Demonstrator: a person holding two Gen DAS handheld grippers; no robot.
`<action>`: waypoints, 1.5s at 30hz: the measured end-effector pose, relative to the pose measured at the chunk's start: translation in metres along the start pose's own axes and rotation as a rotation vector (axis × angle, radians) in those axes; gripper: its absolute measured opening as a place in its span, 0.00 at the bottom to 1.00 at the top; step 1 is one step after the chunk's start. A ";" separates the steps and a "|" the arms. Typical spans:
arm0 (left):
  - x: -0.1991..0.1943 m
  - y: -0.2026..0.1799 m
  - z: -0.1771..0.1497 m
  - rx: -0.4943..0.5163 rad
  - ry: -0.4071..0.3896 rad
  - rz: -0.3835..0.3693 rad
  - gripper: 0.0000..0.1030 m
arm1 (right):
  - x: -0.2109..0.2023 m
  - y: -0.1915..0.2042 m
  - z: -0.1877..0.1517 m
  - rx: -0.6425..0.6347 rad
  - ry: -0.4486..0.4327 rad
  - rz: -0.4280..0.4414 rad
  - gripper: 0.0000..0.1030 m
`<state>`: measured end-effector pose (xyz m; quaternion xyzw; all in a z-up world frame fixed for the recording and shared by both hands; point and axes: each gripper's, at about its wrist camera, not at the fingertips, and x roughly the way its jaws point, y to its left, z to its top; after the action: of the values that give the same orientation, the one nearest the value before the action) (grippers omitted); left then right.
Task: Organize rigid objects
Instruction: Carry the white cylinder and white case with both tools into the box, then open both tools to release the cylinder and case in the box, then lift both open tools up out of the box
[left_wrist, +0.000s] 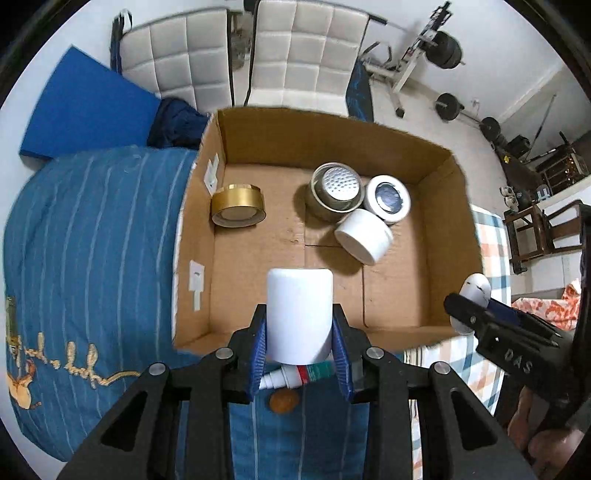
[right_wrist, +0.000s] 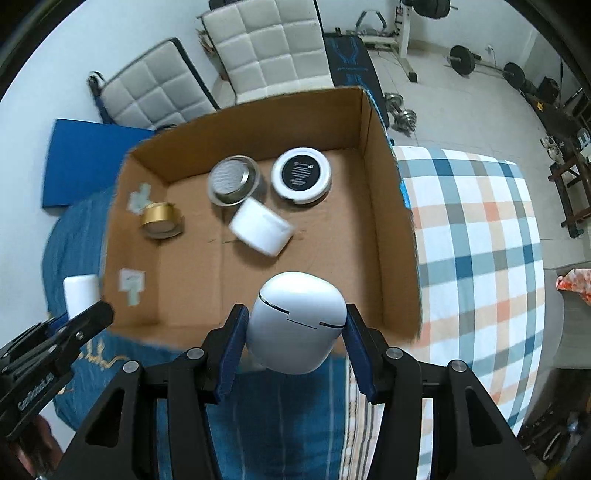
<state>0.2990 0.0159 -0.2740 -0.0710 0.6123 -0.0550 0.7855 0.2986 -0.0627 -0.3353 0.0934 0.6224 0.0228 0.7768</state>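
My left gripper (left_wrist: 300, 334) is shut on a white cylindrical bottle (left_wrist: 298, 314), held above the near wall of an open cardboard box (left_wrist: 458, 229). My right gripper (right_wrist: 295, 338) is shut on a white rounded case (right_wrist: 297, 325) with a dark seam, also over the box's near edge (right_wrist: 155, 334). Inside the box lie a gold tin (left_wrist: 238, 205), a steel strainer cup (left_wrist: 336, 192), a round white jar with a dark lid (left_wrist: 388, 197) and a tipped white jar (left_wrist: 364, 236). In the left wrist view the right gripper (left_wrist: 476, 314) appears at the right; in the right wrist view the left gripper (right_wrist: 79, 317) appears at the left.
The box sits on a bed with a blue striped cover (left_wrist: 92, 240) and a checked sheet (right_wrist: 480, 240). A small tube (left_wrist: 295, 374) and a brown coin-like disc (left_wrist: 283, 402) lie on the cover below my left gripper. White padded chairs (left_wrist: 306, 51) and gym weights (left_wrist: 448, 50) stand behind.
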 end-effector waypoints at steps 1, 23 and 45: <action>0.008 0.001 0.005 0.001 0.018 0.004 0.29 | 0.009 -0.002 0.006 0.006 0.013 -0.007 0.53; 0.151 0.027 0.050 -0.044 0.349 0.036 0.29 | 0.155 -0.014 0.066 -0.029 0.238 -0.143 0.53; 0.032 0.013 0.030 -0.053 0.100 0.011 0.91 | 0.070 0.004 0.042 -0.082 0.150 -0.127 0.93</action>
<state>0.3357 0.0246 -0.2999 -0.0854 0.6524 -0.0380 0.7521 0.3557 -0.0535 -0.3937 0.0201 0.6820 0.0060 0.7310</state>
